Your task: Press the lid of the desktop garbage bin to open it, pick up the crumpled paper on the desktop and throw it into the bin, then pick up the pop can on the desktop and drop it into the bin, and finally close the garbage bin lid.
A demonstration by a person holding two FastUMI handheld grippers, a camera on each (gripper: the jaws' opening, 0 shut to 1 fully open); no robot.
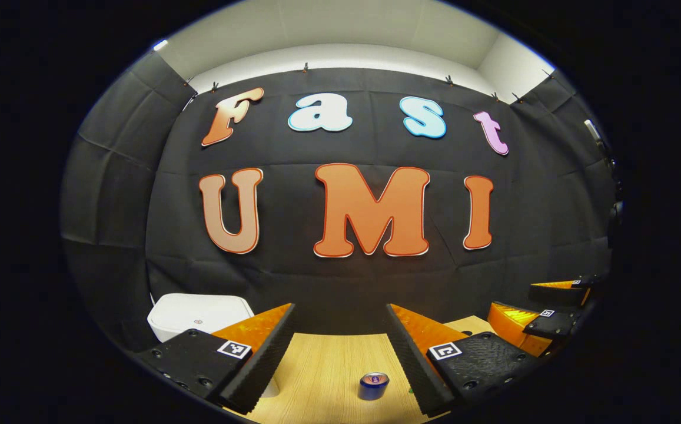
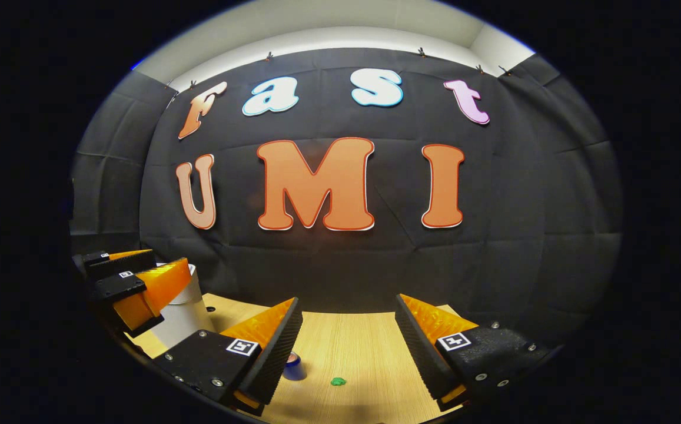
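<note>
While both grippers hang above the table [image 1: 328, 365] with nothing between their fingers, the task is judged to be at its start: the bin lid looks down and the can stands untouched. Nearest in the left gripper view, the left gripper [image 1: 340, 347] has its fingers spread wide, and the can [image 1: 374, 386] stands upright on the wood just beyond, in the gap between them. Its top faces the camera, which suggests the gripper looks down on it from above. Nearest in the right gripper view, the right gripper [image 2: 349, 344] is likewise spread and holds nothing. The can appears there partly behind its left-hand finger, and a small green scrap [image 2: 338, 381] lies on the wood near it; whether this is the crumpled paper cannot be told. Farther off, the white bin [image 1: 199, 318] stands at the table's left rear, close to the left gripper, so that hand is best placed to press the lid. Behind everything hangs the black wall [image 1: 340, 282]. No crumpled paper can be identified with certainty.
</note>
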